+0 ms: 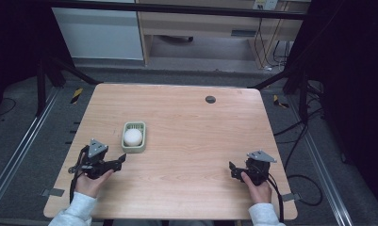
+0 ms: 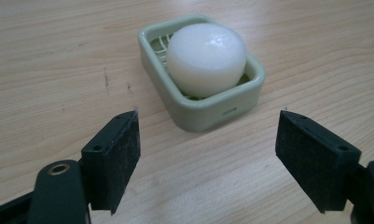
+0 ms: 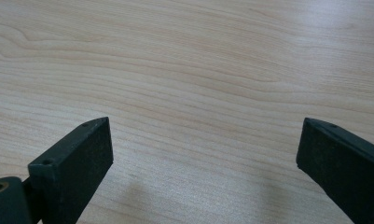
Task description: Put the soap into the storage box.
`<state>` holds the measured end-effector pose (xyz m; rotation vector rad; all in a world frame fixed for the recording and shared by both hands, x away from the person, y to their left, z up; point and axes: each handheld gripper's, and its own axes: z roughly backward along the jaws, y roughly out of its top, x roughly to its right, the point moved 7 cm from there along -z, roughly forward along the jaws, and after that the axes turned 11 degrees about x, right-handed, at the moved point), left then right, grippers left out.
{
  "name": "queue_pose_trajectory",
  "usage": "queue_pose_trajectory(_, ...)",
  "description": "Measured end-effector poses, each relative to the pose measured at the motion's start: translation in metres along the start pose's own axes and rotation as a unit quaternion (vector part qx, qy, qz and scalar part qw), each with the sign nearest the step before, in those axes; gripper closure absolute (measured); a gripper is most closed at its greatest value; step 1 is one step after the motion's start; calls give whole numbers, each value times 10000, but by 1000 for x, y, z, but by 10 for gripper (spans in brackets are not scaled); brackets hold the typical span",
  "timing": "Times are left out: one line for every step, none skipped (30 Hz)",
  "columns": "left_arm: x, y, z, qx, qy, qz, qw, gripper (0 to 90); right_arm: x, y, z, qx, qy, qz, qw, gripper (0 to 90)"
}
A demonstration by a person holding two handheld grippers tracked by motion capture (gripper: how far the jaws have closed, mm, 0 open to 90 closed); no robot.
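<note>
Soap (image 2: 206,58) in its dish (image 2: 208,112) faces the left gripper's (image 2: 207,158) open fingers; right gripper (image 3: 205,163) gapes over bare table (image 3: 198,70).

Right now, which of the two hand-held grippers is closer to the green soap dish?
The left hand-held gripper. Its open jaws point at the green soap dish, which holds the white soap, just ahead of it, while the right hand-held gripper sits far across the table.

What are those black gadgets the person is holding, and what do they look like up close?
Each hand holds a black two-jaw gripper, left and right, with flat dark pads, a grey three-cornered plate on top and a trailing black cable. The sleeves are light grey.
</note>
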<state>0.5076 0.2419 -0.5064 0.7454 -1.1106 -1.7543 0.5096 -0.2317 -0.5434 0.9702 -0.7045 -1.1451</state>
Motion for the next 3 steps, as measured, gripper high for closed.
queue_pose_trajectory(0,0,0,0,0,0,10000,218,0,0,0,0,0,0,10000,40)
queue_pose_trajectory(-1,-3,1,-18,43,-13,10000,218,0,0,0,-2,13,-14,10000,40)
queue_pose_trajectory(-3,-6,2,-49,52,-30,10000,218,0,0,0,-2,13,-14,10000,40)
